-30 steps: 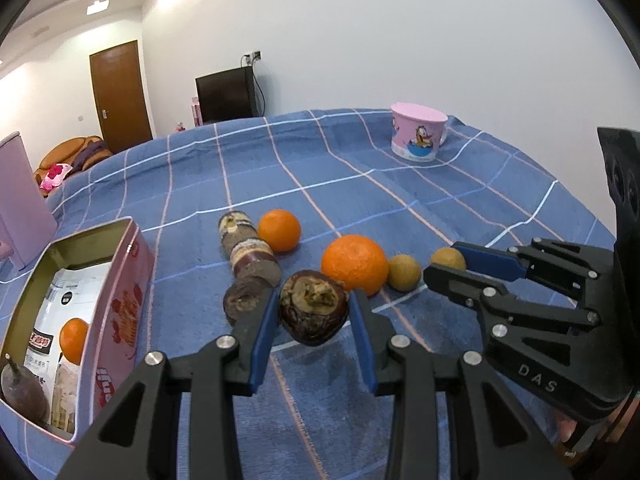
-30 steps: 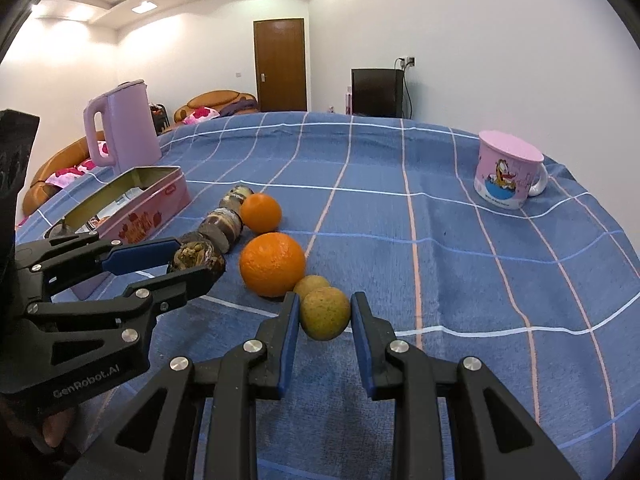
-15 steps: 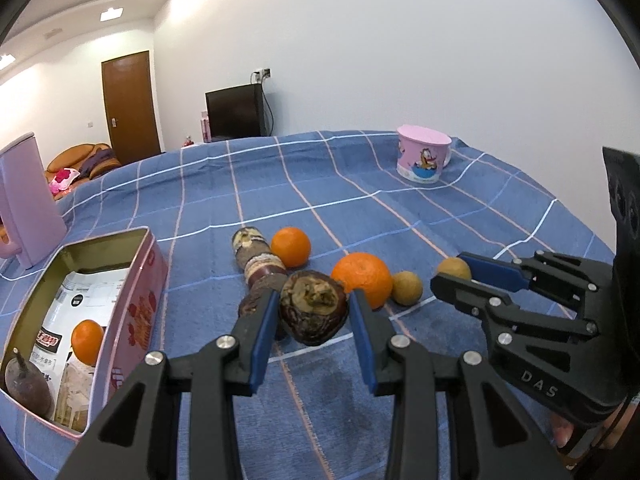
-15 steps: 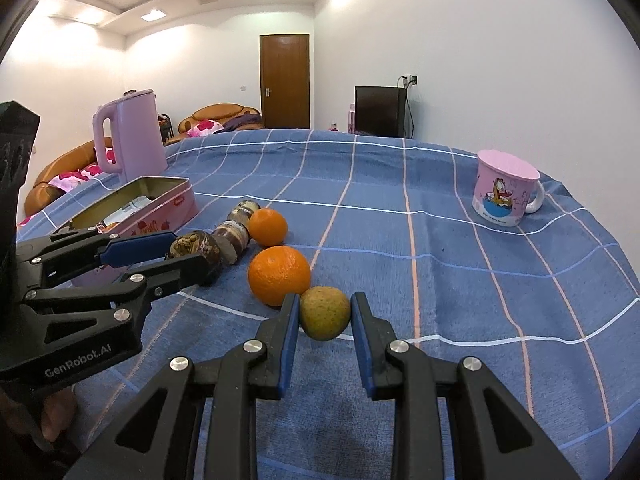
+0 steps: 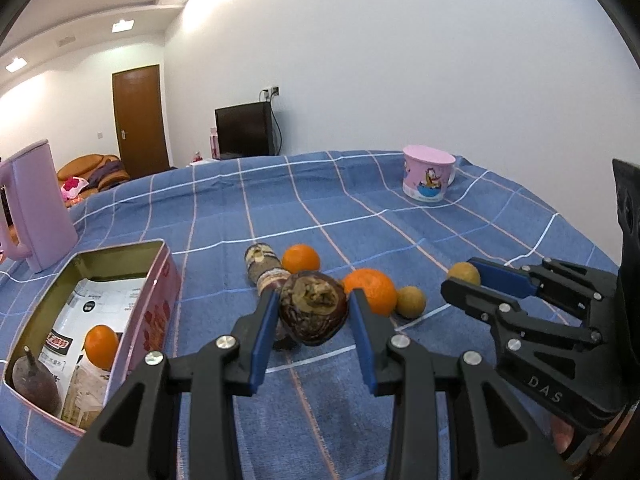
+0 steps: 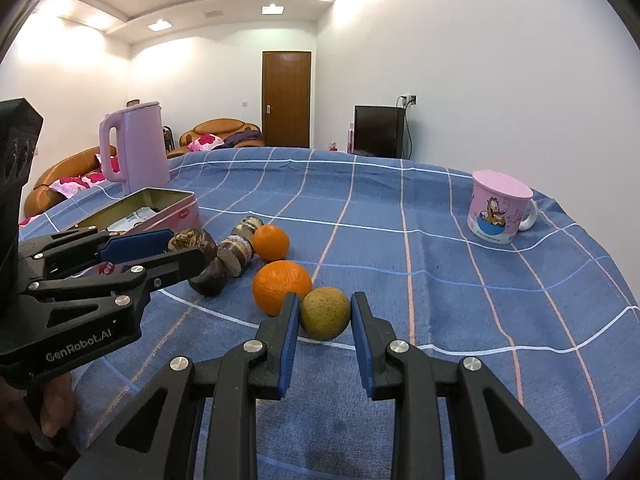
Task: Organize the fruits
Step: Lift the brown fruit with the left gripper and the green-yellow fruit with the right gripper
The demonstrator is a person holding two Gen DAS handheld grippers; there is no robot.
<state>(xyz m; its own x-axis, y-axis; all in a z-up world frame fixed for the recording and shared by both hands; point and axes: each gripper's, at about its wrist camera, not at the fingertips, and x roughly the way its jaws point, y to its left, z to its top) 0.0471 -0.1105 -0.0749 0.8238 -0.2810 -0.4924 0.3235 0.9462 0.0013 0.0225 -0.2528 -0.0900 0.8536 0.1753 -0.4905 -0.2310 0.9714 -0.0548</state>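
Two grippers each clamp a fruit over a blue checked tablecloth [image 6: 440,280].

The left gripper [image 5: 312,320] pinches a dark brown fruit [image 5: 313,309]; the right gripper [image 6: 325,316] squeezes a yellow-green fruit [image 6: 325,313], with "GenRobot.AI" and "DAS" printed on their bodies. Just beyond lie two oranges and more brown fruits. An open pink tin [image 5: 158,300], partly cut off, holds an orange; its papers' print is unreadable. Farther off stand a cartoon mug [image 6: 500,210], pink kettle [image 6: 138,148], sofa, door and black screen.

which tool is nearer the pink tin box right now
Left. The left tool, shut on a dark brown fruit, sits just right of the pink tin box. The right tool, holding a yellow-green fruit, is farther right, beyond the big orange.
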